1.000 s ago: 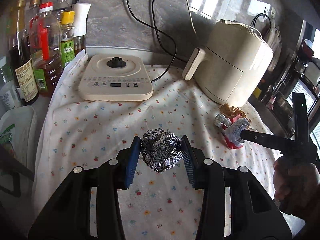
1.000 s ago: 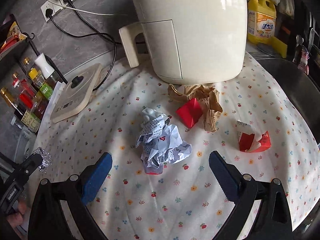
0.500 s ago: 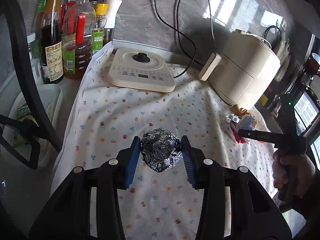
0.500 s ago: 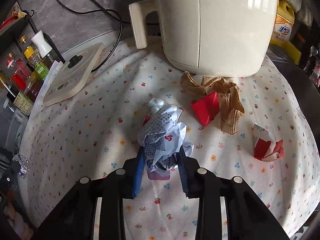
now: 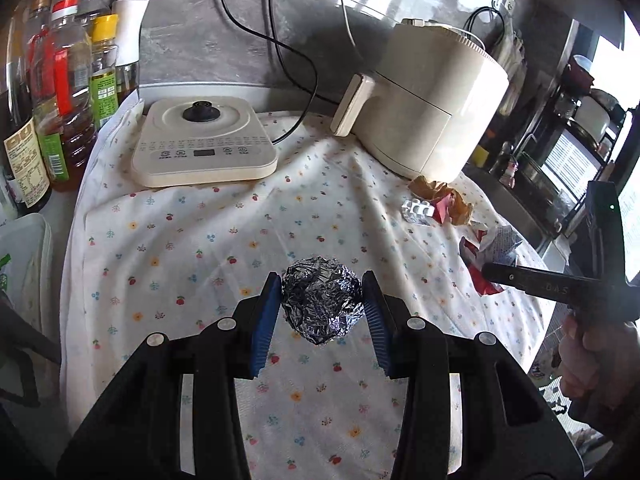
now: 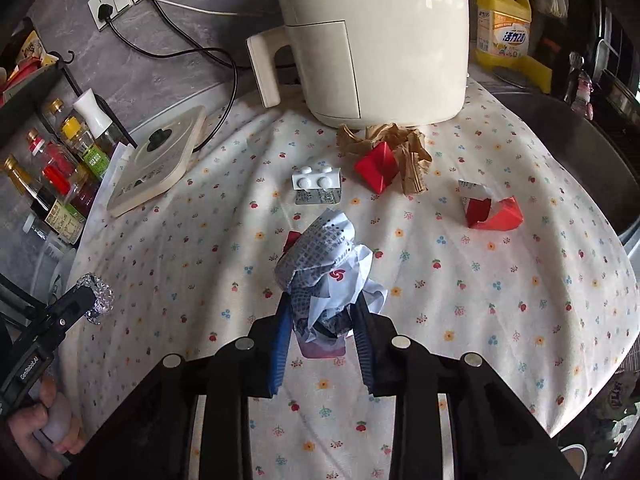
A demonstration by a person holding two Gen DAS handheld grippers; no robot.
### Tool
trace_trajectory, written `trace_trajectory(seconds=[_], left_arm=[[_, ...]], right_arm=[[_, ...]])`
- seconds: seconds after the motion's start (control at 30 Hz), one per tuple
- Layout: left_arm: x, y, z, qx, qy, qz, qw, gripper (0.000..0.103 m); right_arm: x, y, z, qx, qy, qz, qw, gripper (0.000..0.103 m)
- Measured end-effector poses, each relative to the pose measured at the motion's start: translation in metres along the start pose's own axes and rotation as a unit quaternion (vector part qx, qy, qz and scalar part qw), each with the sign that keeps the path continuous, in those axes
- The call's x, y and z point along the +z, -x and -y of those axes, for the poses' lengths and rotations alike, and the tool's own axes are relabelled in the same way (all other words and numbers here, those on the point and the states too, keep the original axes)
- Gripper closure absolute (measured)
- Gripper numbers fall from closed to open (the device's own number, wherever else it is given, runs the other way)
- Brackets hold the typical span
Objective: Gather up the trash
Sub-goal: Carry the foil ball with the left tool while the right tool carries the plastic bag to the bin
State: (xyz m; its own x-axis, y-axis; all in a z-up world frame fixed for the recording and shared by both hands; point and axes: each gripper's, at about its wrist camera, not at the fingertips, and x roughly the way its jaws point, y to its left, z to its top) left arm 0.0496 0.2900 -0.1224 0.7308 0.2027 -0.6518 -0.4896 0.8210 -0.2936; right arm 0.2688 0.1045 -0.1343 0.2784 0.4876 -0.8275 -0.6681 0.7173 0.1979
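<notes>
My left gripper (image 5: 320, 316) is shut on a crumpled foil ball (image 5: 322, 304) and holds it above the flowered cloth (image 5: 180, 248); the ball also shows at the left of the right wrist view (image 6: 98, 298). My right gripper (image 6: 322, 336) is shut on a crumpled white printed wrapper (image 6: 326, 272), lifted above the cloth; it also shows in the left wrist view (image 5: 500, 246). On the cloth lie a blister pack (image 6: 318, 184), brown crumpled paper (image 6: 404, 148), a red folded paper (image 6: 378, 166) and a torn red carton (image 6: 490, 210).
A cream air fryer (image 6: 372, 40) stands at the back. A flat cream cooker (image 5: 204, 146) lies at the back left. Several sauce bottles (image 5: 60, 92) stand off the cloth's left edge. A yellow detergent bottle (image 6: 504, 28) and a dark sink (image 6: 580, 152) are on the right.
My right gripper closed on the white wrapper and lifted it, uncovering the blister pack. My left gripper kept the foil ball and swung about over the cloth's left part.
</notes>
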Motion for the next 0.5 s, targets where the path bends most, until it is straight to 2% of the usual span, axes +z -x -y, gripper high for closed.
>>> trace_trajectory(seconds=[0.17, 0.5], left_arm=[[0.010, -0.022, 0.028, -0.062, -0.048, -0.013, 0.9968, 0.061], [0.016, -0.055, 0.100, -0.161, -0.112, -0.041, 0.9797, 0.061]], right_arm=[[-0.022, 0.037, 0.022, -0.033, -0.045, 0.029, 0.998, 0.074], [-0.067, 0.109, 0.076, -0.110, -0.137, 0.075, 0.982, 0.074]])
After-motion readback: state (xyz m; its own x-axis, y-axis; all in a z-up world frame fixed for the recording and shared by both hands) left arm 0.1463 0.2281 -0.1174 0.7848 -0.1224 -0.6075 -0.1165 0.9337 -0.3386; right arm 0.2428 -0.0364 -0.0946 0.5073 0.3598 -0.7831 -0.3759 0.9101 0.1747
